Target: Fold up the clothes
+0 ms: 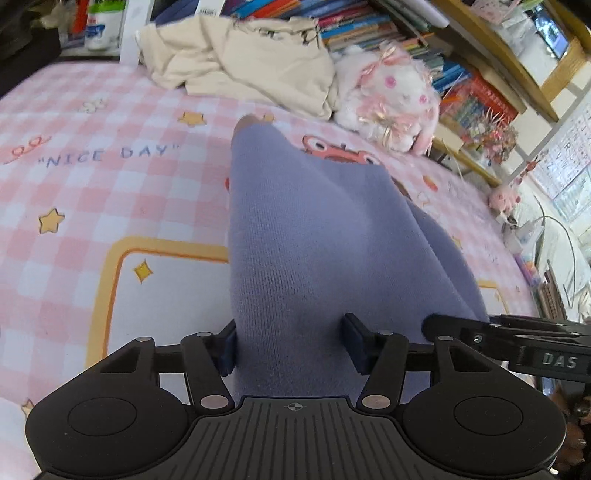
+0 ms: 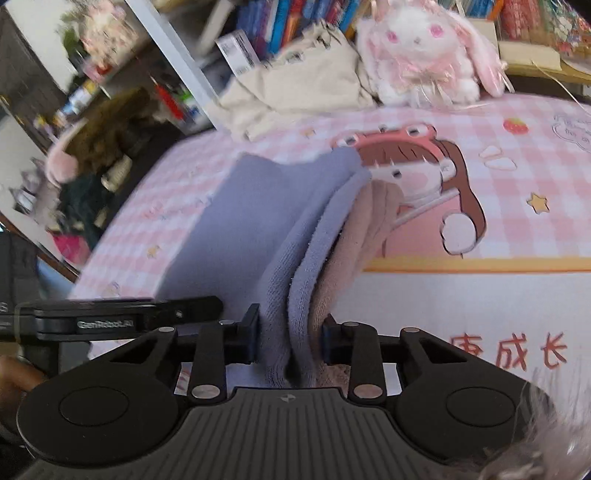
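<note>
Right now my left gripper (image 1: 290,345) has a broad fold of the purple knit garment (image 1: 295,236) between its fingers, which stand about half open with the cloth filling the gap and touching both pads. My right gripper (image 2: 290,338) is pinched much narrower on a bunched edge of the same garment (image 2: 258,221), where purple layers lie against a pinkish-beige lining (image 2: 369,221). From my grippers, the garment runs away across the pink checked bedspread (image 1: 92,184), partly covering the cartoon girl printed on it (image 2: 424,177). At the far edge of the bed lies a crumpled cream cloth (image 1: 240,62), and just beside it sits a white and pink plush rabbit (image 2: 424,44) in front of shelves of books (image 1: 369,26).
</note>
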Tool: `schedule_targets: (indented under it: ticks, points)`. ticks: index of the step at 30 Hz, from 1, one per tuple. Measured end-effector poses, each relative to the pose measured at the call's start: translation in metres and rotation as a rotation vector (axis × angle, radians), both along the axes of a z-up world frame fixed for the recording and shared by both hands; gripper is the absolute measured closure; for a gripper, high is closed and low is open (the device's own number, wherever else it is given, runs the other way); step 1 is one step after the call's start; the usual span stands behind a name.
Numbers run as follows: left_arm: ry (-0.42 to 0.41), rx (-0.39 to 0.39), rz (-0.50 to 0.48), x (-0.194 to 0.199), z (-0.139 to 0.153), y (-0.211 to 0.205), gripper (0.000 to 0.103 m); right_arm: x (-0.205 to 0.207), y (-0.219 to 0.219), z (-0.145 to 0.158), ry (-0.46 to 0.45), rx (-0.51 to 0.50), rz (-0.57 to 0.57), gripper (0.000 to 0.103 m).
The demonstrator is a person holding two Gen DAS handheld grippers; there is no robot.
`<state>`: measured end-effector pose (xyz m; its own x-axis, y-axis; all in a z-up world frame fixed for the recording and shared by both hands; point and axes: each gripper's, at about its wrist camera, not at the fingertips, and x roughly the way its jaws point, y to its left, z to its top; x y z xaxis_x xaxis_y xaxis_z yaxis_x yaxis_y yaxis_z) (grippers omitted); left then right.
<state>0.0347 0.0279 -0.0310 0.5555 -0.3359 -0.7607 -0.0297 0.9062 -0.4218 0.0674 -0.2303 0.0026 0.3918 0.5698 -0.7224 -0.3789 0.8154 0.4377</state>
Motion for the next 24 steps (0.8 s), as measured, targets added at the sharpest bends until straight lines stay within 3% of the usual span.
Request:
schedule_targets:
  ticks: [6,11,14,17,20,24]
  points:
    - [0.050,-0.150,0.048,0.001,-0.012,0.018,0.039,0.015,-0.018,-0.024,0.172,0.051,-0.108,0.051]
    - [0.045,-0.248,0.070,0.001,-0.021,0.027,0.041,0.020,-0.024,-0.031,0.215,0.098,-0.132,0.047]
    - [0.039,-0.304,0.093,0.000,-0.026,0.032,0.047,0.022,-0.022,-0.032,0.220,0.116,-0.119,0.058]
    - [0.023,-0.271,0.090,-0.002,-0.023,0.027,0.057,0.022,-0.016,-0.031,0.199,0.109,-0.093,0.070]
    - [-0.016,-0.228,0.068,-0.005,-0.012,0.019,0.064,0.015,-0.010,-0.016,0.090,0.078,-0.051,0.073]
    - [-0.060,-0.239,0.062,-0.008,0.001,0.020,0.066,0.010,-0.008,0.001,-0.008,0.058,-0.021,0.074]
